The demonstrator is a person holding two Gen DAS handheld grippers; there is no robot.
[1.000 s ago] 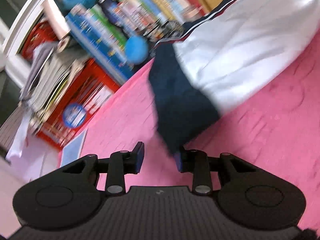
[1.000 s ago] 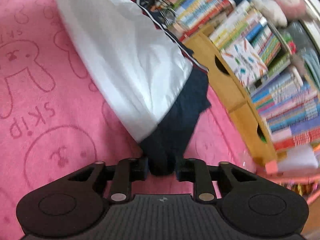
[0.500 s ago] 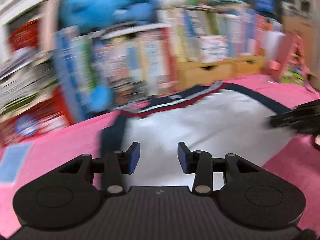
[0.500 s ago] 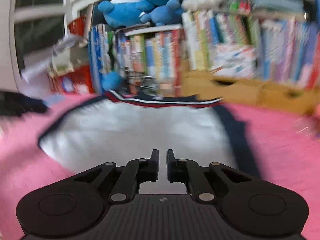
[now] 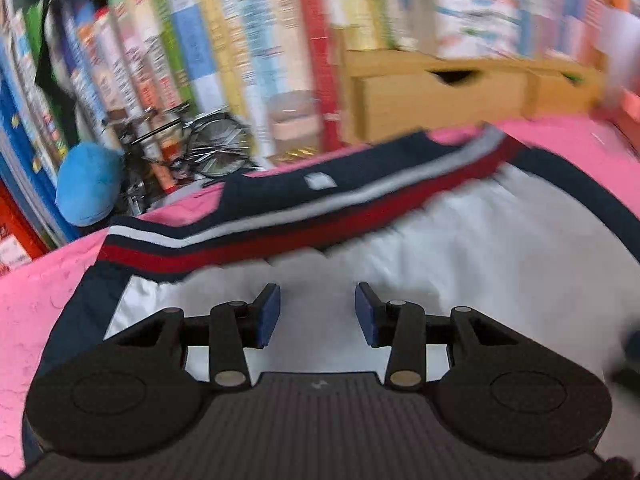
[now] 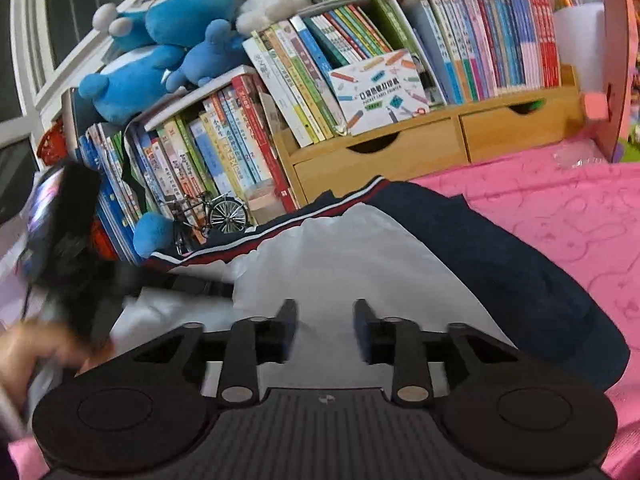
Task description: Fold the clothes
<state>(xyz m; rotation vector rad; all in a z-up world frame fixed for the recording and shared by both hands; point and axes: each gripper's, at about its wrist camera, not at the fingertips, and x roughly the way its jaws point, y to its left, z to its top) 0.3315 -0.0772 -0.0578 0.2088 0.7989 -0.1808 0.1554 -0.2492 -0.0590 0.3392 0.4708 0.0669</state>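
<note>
1. Left wrist view. Left gripper [image 5: 318,312] at lower centre, jaws parted with nothing between them; they opened a little within the last second and have since held. The white fabric beneath is not pinched.
2. Garment [image 5: 460,256]: white body, navy edging, red-white-navy striped band running from left centre to upper right. It lies flat on the pink cover [image 5: 44,280] and fills the middle and right of the frame. A small pale tag sits on the navy band; nothing on it can be read.
3. Books [image 5: 224,52] across the top are motion-blurred; no spine text legible. Wooden drawer box [image 5: 440,92] upper right, also smeared.
4. Right wrist view. Right gripper [image 6: 325,330] at lower centre, jaws just reopened from closed; only bare white cloth lies under the gap.
5. Same garment [image 6: 360,264] spreads from centre to lower right.
6. Pencil-patterned box [image 6: 380,92] at upper centre carries printed characters, too small to read.
7. Left edge: the other gripper and a hand [image 6: 28,352] are blurred and partly cut off.
</note>
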